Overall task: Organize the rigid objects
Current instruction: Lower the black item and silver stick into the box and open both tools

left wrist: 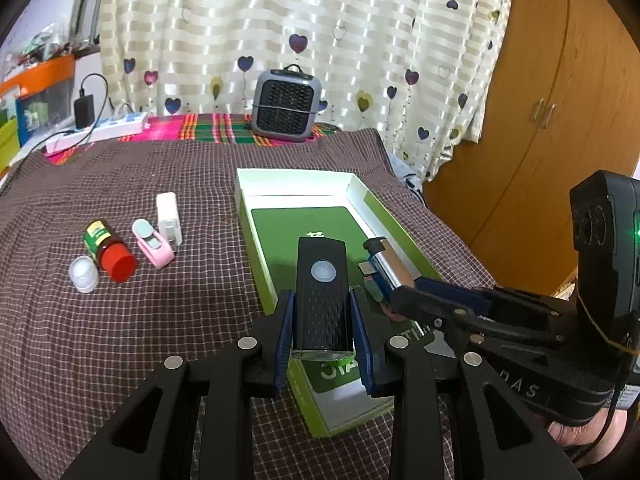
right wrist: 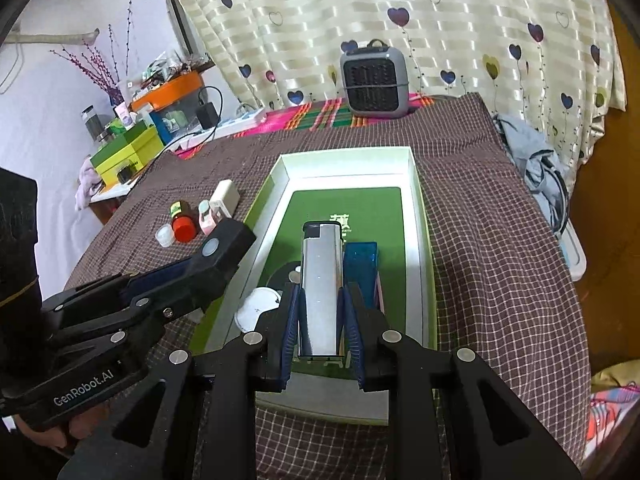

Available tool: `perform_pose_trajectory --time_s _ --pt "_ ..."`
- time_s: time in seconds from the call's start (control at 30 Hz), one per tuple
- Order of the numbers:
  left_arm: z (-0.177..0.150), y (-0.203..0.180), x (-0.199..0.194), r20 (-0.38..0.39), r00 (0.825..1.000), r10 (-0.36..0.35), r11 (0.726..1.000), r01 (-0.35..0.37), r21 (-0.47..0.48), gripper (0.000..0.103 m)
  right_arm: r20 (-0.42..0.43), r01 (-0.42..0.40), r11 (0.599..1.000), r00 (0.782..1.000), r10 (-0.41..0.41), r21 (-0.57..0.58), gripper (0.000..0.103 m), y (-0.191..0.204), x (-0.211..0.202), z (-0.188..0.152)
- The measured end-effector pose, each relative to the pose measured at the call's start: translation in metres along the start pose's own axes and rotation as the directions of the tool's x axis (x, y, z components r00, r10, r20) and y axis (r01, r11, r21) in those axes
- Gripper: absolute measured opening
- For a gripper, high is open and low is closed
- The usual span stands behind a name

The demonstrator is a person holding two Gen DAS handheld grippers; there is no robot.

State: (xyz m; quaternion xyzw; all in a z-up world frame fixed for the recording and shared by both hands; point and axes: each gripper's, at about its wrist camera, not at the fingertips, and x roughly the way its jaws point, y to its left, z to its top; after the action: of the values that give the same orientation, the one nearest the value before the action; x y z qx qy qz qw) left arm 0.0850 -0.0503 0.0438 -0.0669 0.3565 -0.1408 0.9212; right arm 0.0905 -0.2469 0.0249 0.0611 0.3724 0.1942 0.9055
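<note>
Black flashlight clamped between left gripper pads, tilted down over green box near edge. Silver lighter pinched in right gripper, angled down over box interior, just beside blue item.

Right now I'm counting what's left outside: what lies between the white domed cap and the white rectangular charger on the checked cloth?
Left wrist view: a red-capped brown bottle and a pink clip-shaped gadget.
</note>
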Motion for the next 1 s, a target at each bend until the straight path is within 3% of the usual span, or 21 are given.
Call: perform_pose_trajectory --time_s 0.47,1.0 --pt "0.005 0.004 0.023 -0.031 1.0 -0.001 1.0 0.0 -0.019 0.027 -0.004 -0.017 0.999 1.0 0.017 -0.038 0.024 0.006 0.007 0.0" --pt "0.009 0.007 0.03 -0.033 0.999 0.001 0.999 -0.002 -0.038 0.022 -0.011 0.032 0.992 0.999 -0.033 -0.12 0.024 0.007 0.019 0.012"
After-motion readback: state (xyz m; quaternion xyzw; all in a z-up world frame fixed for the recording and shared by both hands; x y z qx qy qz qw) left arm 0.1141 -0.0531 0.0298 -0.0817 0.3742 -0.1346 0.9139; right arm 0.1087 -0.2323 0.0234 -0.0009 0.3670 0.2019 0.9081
